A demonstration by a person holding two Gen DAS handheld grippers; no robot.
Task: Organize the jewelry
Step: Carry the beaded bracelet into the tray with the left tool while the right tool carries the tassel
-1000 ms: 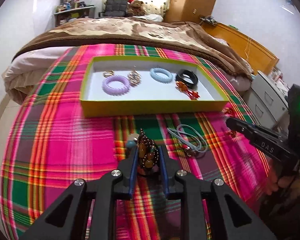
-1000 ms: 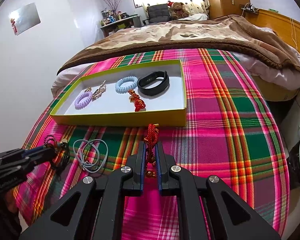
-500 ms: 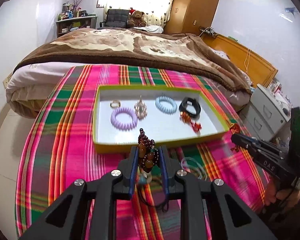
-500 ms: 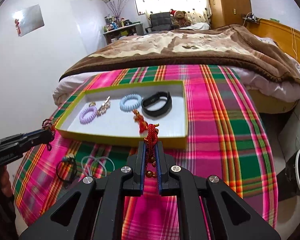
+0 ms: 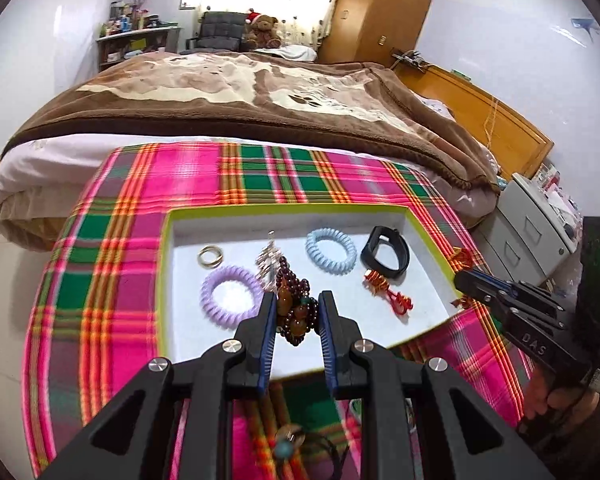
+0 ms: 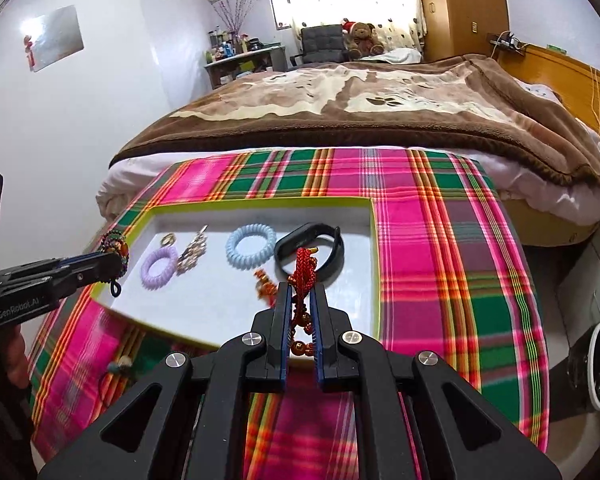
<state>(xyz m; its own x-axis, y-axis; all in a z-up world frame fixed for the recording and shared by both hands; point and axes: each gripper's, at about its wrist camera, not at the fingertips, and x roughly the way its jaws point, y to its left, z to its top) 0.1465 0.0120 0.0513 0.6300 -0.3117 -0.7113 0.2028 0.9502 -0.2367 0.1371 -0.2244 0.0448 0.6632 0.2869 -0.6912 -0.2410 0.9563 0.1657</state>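
A yellow-rimmed tray (image 5: 162, 280) (image 6: 376, 272) with a white floor lies on the plaid cloth. It holds a purple coil band (image 5: 230, 296) (image 6: 158, 268), a blue coil band (image 5: 331, 251) (image 6: 251, 251), a gold ring (image 5: 210, 257), a gold ornament (image 5: 269, 258), a black wristband (image 5: 384, 251) (image 6: 332, 256) and a red knot charm (image 5: 388, 294). My left gripper (image 5: 298, 310) is shut on a dark bead bracelet (image 5: 294, 304), lifted over the tray's near side. My right gripper (image 6: 302, 300) is shut on a red cord charm (image 6: 303, 270), above the tray's near right corner.
The plaid cloth (image 5: 112, 264) covers the near end of a bed with a brown blanket (image 5: 240, 92). A loose cord with a bead (image 5: 288, 446) lies on the cloth below my left gripper. Grey drawers (image 5: 536, 224) stand at the right.
Both grippers rose off the cloth and moved forward toward the tray, each carrying its piece. The tray now sits directly under their tips.
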